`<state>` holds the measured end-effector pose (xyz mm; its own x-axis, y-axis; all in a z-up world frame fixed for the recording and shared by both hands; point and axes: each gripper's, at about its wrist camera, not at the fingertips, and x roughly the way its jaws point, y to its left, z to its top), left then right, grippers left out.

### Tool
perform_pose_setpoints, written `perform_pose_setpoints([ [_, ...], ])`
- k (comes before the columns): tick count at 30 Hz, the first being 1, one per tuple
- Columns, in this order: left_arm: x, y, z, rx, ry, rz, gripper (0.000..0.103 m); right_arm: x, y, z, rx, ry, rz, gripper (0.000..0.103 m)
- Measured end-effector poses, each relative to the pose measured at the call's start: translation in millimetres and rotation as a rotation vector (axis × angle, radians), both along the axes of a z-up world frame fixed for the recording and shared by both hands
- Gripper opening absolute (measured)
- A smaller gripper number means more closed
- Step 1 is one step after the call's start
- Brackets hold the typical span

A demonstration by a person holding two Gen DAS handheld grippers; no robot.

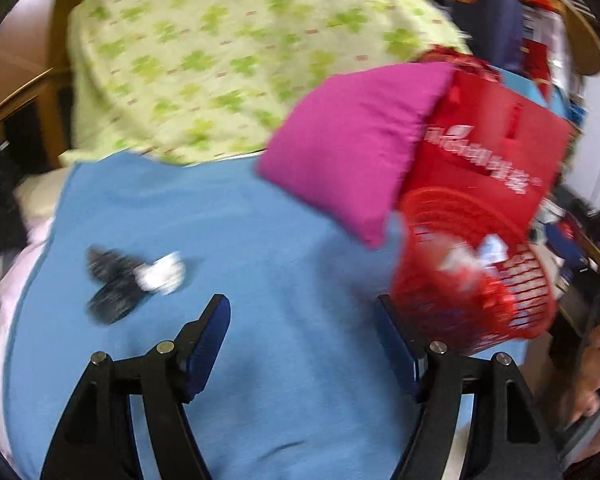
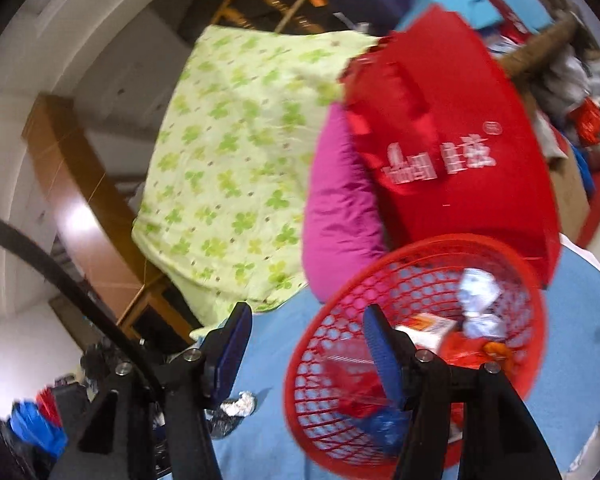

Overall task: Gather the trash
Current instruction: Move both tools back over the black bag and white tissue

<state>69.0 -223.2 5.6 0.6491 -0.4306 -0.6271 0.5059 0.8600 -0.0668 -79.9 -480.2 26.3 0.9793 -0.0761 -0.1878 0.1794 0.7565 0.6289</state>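
I have both tools over the bed, which is covered by a blue sheet [image 1: 260, 240]; the left tool [image 1: 302, 308] stands open with nothing between its blue pads, and the right tool [image 2: 306, 314] is likewise apart and empty. The red plastic mesh basket [image 2: 508, 364] lies tilted on the sheet near the bed's right side, already holding crumpled white paper [image 2: 478, 300] and several wrappers; the right tool's right pad sits in front of its rim, whether touching I cannot tell. What remains loose, as I judge it, is the white crumpled paper wad [image 1: 162, 272] lying against a dark crinkled wrapper [image 1: 112, 288] toward the bed's left edge; the wrist picture is blurred, so finer detail is lost. From the left tool that pair lies ahead and to the left, near; the wrapper's long axis runs roughly toward the bed's left edge, across the line of the pads. The left hand is plainly the nearer one, since the right tool sees the same wad low beside its left finger; I would swing the left tool leftward and turn it to straddle the wad.
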Motion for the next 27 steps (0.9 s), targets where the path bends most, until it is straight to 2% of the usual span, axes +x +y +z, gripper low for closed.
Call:
perform_pose_setpoints([
  [8,31,116,-29,-0.011,0.046,0.285,0.074,33,68,9,-0.158,0.015,0.106,0.062],
  [13,47,169,-41,-0.043,0.072,0.420,0.074,62,105,1,-0.193,0.063,0.189,0.062],
  [18,54,191,-47,-0.039,0.065,0.469,0.074,86,131,-8,-0.207,0.112,0.251,0.062],
  [27,71,190,-60,0.016,0.037,0.463,0.074,111,157,-22,-0.233,0.185,0.303,0.062],
])
